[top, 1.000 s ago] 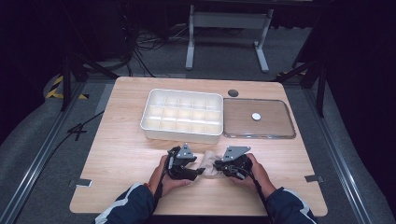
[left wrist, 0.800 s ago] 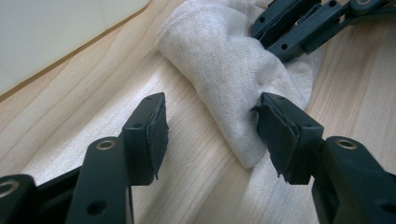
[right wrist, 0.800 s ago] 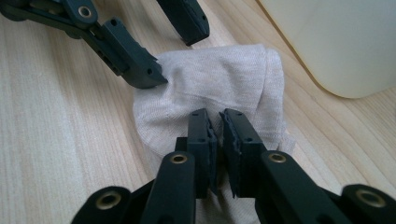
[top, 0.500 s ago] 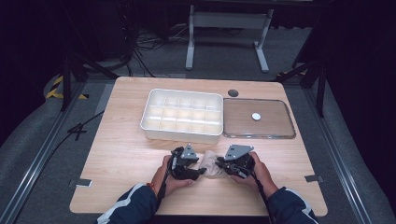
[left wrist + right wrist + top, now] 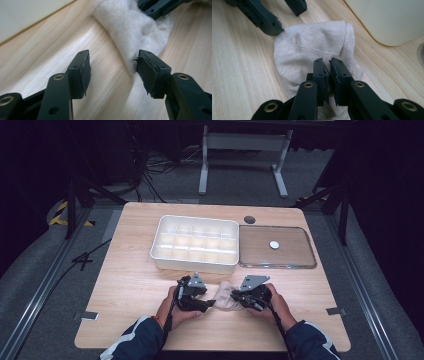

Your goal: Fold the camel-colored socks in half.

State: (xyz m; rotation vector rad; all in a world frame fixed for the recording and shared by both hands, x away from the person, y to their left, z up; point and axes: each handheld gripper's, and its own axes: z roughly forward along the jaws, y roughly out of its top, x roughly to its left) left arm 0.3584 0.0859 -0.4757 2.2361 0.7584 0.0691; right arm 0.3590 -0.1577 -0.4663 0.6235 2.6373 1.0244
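A small pale grey cloth (image 5: 225, 295), perhaps a sock, lies crumpled on the wooden table (image 5: 130, 280) between my two grippers. My right gripper (image 5: 236, 298) (image 5: 327, 63) is shut on the cloth's (image 5: 312, 47) near edge, and its jaws have just closed a little tighter on the fabric. My left gripper (image 5: 210, 304) (image 5: 112, 57) stands open at the cloth's (image 5: 130, 27) other end. Its jaws have just widened slightly, with bare wood and the fabric's edge in the gap. The pads do not press on it.
A white compartment tray (image 5: 192, 265) stands just beyond the grippers. To its right lies a clear lid (image 5: 300, 260) with a small white disc (image 5: 274, 244) on it. A black grommet (image 5: 249, 219) sits near the table's far edge.
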